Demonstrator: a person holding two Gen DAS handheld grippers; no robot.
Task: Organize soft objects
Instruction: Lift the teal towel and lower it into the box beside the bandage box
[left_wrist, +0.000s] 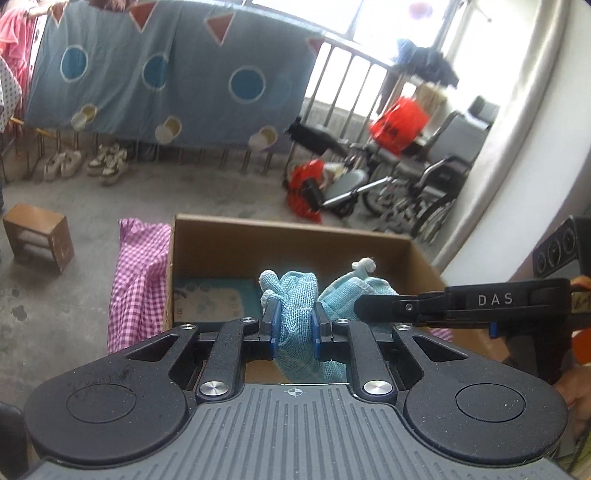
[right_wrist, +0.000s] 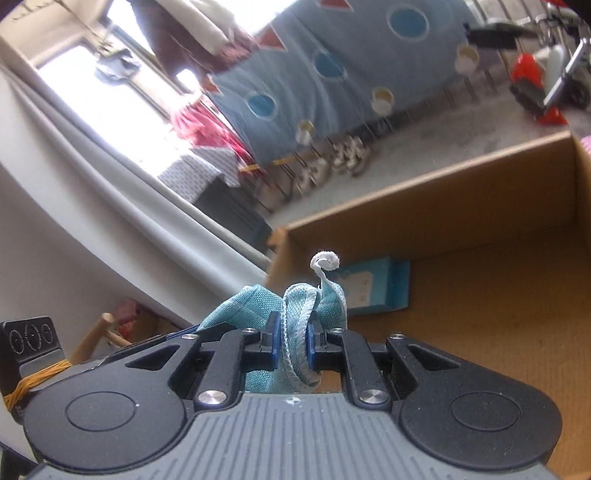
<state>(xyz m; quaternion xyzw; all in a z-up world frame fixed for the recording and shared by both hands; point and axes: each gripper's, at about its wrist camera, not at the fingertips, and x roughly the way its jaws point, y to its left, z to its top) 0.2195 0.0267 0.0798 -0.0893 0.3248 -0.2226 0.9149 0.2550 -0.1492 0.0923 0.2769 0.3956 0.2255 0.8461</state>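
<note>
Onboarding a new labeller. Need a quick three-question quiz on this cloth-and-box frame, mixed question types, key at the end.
1. True or false: both grippers are shut on the light blue cloth.
2. Multiple choice: what already lies on the floor of the cardboard box?
A. a pair of shoes
B. a flat blue packet
C. a red bag
3. Short answer: what hangs over the box's outer wall, on the left in the left wrist view?

Key
1. True: the left gripper and the right gripper each pinch a bunch of it.
2. B
3. The pink checked cloth.
</note>
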